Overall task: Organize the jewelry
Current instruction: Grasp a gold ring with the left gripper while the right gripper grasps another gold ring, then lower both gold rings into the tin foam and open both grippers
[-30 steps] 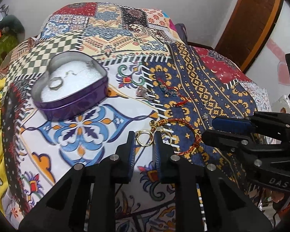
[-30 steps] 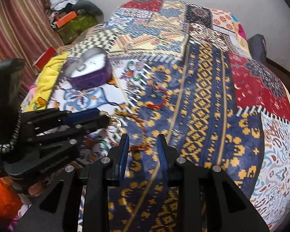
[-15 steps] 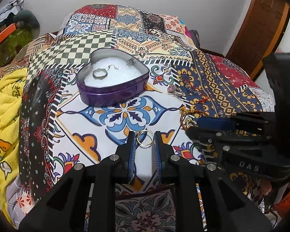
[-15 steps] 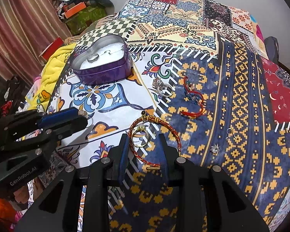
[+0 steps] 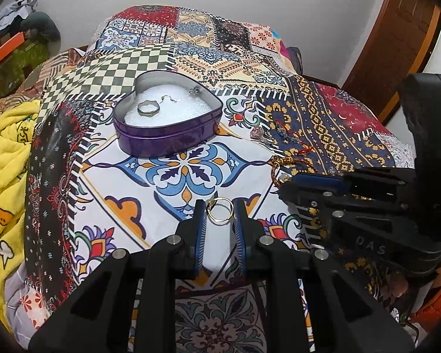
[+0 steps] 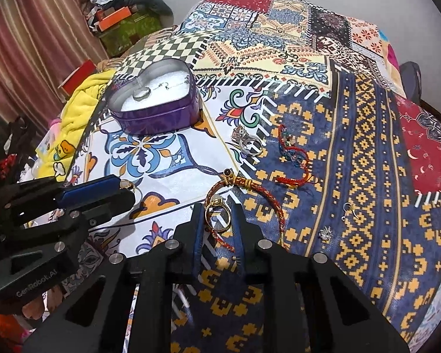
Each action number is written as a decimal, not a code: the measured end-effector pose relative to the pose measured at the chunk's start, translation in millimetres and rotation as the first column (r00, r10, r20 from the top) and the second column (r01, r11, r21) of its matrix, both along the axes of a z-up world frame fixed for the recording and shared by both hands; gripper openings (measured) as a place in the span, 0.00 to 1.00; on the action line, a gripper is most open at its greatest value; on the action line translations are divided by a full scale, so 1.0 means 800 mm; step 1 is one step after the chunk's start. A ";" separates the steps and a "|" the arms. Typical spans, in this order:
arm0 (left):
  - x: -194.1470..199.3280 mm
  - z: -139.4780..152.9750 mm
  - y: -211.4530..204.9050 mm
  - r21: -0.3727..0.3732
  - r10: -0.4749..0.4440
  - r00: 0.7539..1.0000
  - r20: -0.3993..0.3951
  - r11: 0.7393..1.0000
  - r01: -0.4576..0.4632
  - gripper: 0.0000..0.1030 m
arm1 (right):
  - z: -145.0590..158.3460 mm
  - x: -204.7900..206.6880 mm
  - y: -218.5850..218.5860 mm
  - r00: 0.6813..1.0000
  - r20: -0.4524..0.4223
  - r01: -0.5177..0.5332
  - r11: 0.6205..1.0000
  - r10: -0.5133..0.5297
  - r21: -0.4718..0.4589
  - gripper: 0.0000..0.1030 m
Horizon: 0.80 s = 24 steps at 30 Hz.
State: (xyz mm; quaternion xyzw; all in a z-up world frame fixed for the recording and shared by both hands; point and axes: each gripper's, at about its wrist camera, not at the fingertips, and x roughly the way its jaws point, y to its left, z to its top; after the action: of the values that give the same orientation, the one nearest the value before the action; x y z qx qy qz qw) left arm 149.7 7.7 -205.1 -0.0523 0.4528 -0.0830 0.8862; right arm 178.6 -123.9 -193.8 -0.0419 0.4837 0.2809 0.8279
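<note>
Carrying gold ring (image 5: 220, 210) pinched in our left gripper (image 5: 219, 216) toward heart tin (image 5: 167, 135) on bed | our right gripper (image 6: 217, 220) fingers closing around second ring (image 6: 218, 216), grip uncertain, above red bracelet (image 6: 275, 206)

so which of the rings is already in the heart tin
The plain silver band lying on the white padding of the purple heart tin. The gold ring is in the left gripper; the stone-set ring lies on the bedspread.
</note>
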 end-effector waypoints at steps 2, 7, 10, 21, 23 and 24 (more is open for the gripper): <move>-0.002 0.003 0.002 -0.001 0.005 1.000 0.003 1.000 -0.005 0.17 | 0.008 -0.005 -0.001 1.000 0.014 0.006 1.000 -0.006 0.006 0.16; -0.008 0.018 0.007 -0.003 0.018 0.999 0.031 1.000 -0.018 0.17 | 0.033 -0.012 -0.003 0.998 0.067 0.014 1.000 -0.015 0.017 0.16; -0.010 0.030 0.010 -0.003 0.027 0.998 0.056 1.000 -0.027 0.17 | 0.049 -0.013 -0.001 0.995 0.100 0.016 1.000 -0.018 0.026 0.16; -0.008 0.086 0.032 0.002 0.066 0.982 0.178 0.998 -0.067 0.17 | 0.099 -0.002 0.015 0.979 0.205 0.003 0.997 -0.019 0.079 0.16; -0.006 0.093 0.036 0.003 0.073 0.978 0.195 0.997 -0.075 0.17 | 0.106 0.002 0.019 0.976 0.215 -0.003 0.996 -0.017 0.089 0.16; -0.004 0.096 0.039 0.004 0.077 0.976 0.203 0.997 -0.079 0.17 | 0.109 0.005 0.021 0.975 0.221 -0.007 0.995 -0.015 0.097 0.16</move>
State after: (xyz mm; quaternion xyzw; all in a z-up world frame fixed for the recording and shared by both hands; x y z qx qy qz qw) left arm 146.5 38.9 -128.3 -0.0561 0.3583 -0.0504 0.9305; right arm 182.4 -106.7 -106.4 -0.0317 0.3741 0.2958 0.8784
